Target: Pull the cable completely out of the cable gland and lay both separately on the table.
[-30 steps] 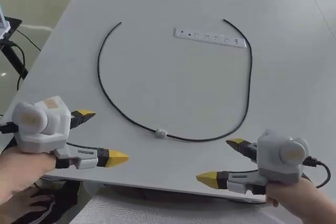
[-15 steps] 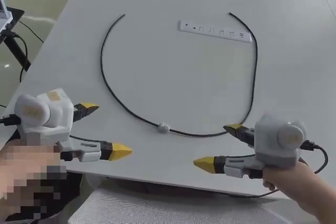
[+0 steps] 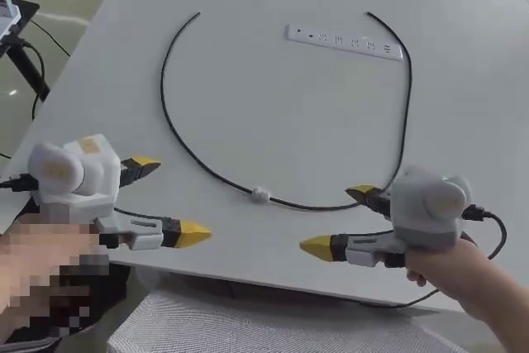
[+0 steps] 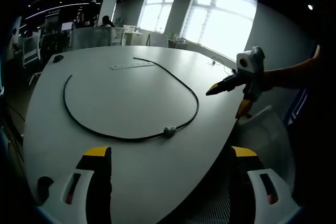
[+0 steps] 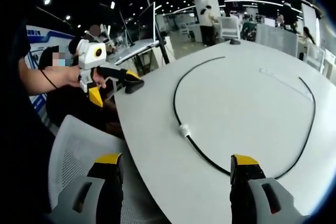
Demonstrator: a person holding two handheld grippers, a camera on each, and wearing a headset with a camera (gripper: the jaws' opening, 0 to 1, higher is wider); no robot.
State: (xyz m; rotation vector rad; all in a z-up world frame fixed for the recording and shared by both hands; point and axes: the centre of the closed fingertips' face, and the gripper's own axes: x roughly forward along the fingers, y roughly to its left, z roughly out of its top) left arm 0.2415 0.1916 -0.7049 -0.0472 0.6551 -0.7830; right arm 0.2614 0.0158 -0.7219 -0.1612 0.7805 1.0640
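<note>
Scanning the bench (image 3: 273, 121), I see the cable (image 3: 162, 93) looped across it, with my left hand-held gripper (image 3: 178, 198) and right hand-held gripper (image 3: 332, 219) hovering at the near edge, jaws wide and empty. The cable gland (image 3: 260, 195) sits threaded on the near bend, so I judge the whole pull is yet to do.

Gland (image 3: 260, 195) seemingly midway along cable (image 3: 163, 93)

No legible text, label or number. Print on blue wall board (image 5: 43, 38) too blurred to read.
</note>
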